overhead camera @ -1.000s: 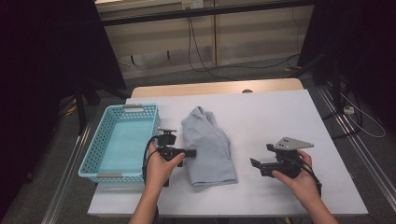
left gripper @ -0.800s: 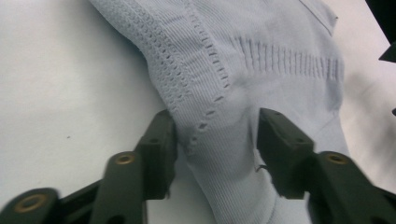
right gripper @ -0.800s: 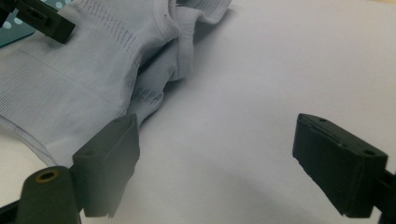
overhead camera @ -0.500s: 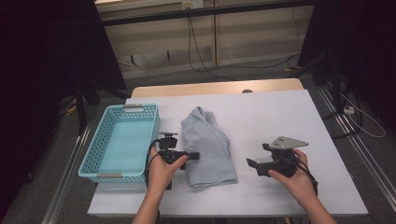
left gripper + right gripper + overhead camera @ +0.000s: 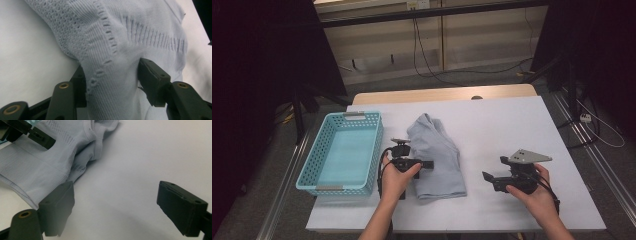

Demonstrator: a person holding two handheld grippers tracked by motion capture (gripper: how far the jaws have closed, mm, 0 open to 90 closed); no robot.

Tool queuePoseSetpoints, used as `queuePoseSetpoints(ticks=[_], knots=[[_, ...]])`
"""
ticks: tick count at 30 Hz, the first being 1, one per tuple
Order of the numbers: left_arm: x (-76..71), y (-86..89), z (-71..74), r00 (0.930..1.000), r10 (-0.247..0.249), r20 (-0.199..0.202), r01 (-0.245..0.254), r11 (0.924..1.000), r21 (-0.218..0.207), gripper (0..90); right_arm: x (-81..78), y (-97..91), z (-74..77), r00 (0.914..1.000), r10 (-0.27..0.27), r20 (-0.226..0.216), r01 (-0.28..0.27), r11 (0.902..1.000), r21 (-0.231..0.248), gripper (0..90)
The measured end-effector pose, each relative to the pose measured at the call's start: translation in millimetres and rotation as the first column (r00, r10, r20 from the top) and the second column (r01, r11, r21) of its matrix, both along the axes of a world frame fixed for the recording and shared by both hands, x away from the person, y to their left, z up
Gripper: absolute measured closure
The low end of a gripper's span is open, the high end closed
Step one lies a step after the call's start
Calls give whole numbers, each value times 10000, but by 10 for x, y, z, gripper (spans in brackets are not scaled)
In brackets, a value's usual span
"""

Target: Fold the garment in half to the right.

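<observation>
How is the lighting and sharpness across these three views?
High view: table evenly lit, surroundings dark. Left gripper view: knit garment sharp, the near black jaws softer. Right gripper view: soft shadow under the left jaw, white surface washed out.

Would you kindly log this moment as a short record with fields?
Garment: pale blue knitted top, folded on the white table
Left gripper: jaws astride a fold of the top's left edge, just closing; firm grip unclear
Right gripper: open over bare table, right of the top
Basket: turquoise plastic basket left of the top, nothing in it
</observation>
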State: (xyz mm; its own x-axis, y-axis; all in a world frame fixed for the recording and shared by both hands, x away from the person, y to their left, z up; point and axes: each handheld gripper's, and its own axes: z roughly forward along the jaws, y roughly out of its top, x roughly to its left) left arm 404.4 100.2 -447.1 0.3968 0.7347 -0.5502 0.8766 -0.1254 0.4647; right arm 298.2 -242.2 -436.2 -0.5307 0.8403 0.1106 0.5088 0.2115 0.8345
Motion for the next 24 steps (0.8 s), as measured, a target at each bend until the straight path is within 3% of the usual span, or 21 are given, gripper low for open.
queuePoseSetpoints(ticks=[9,16,24], knots=[[138,-166,-24,10000,30,-82,-33,9995,-310,514,-77,-125,-18,9994,-346,-81,346,9994,26,148],[145,-243,-38,10000,37,-1,-37,9996,-294,655,-131,-147,-18,9993,-381,-57,380,9993,-8,148],[145,-191,2,9999,-52,-155,43,9984,-563,716,-89,-101,18,9996,-289,37,289,9996,47,146]])
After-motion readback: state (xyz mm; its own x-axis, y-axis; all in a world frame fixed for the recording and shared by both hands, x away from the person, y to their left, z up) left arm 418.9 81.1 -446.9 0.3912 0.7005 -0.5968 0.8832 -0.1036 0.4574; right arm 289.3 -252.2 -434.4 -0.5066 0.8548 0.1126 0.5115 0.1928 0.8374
